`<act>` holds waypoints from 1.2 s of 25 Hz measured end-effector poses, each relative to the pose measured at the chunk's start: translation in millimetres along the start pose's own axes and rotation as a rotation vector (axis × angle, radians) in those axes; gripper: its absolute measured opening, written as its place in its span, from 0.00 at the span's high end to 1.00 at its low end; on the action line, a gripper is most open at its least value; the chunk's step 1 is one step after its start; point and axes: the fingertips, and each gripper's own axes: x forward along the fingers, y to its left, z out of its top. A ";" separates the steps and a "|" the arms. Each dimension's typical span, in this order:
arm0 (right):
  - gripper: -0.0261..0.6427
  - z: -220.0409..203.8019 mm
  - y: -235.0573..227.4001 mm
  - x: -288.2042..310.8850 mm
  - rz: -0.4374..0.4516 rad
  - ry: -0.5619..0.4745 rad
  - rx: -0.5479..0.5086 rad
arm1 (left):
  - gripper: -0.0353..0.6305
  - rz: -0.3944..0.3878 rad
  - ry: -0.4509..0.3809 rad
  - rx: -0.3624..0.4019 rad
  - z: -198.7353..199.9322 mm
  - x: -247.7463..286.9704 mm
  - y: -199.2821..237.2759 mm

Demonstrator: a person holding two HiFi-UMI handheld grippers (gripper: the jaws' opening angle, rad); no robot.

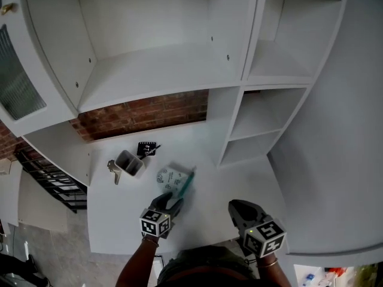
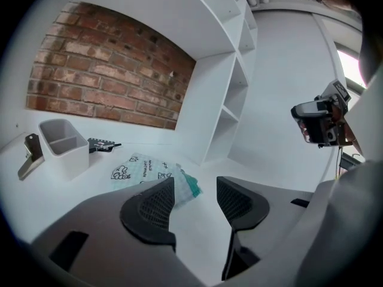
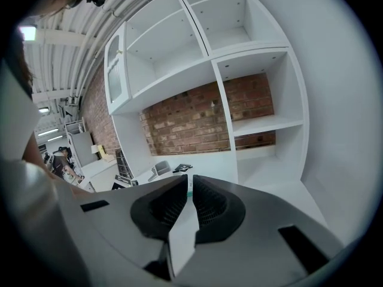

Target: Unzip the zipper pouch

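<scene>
Now, the zipper pouch was seen lying flat on the white table, just ahead of the left gripper: pale mint cloth printed with small dark figures and lettering, teal at its near end. The left gripper's jaws were held apart with nothing pinched, while the right gripper was seen closed and empty, off to the side.

White desk holds zipper pouch, bin, key, black object.
</scene>
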 end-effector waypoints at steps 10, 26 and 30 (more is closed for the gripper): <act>0.92 4.0 37.1 24.9 0.101 0.025 -0.081 | 0.63 0.114 -0.126 -0.028 21.4 -79.3 0.6; 0.93 4.1 81.2 78.7 0.152 0.028 -0.207 | 0.73 0.276 -0.248 -0.042 47.2 -195.5 11.4; 0.94 5.1 85.2 88.0 0.157 0.030 -0.221 | 0.84 0.313 -0.270 -0.028 51.7 -213.9 12.3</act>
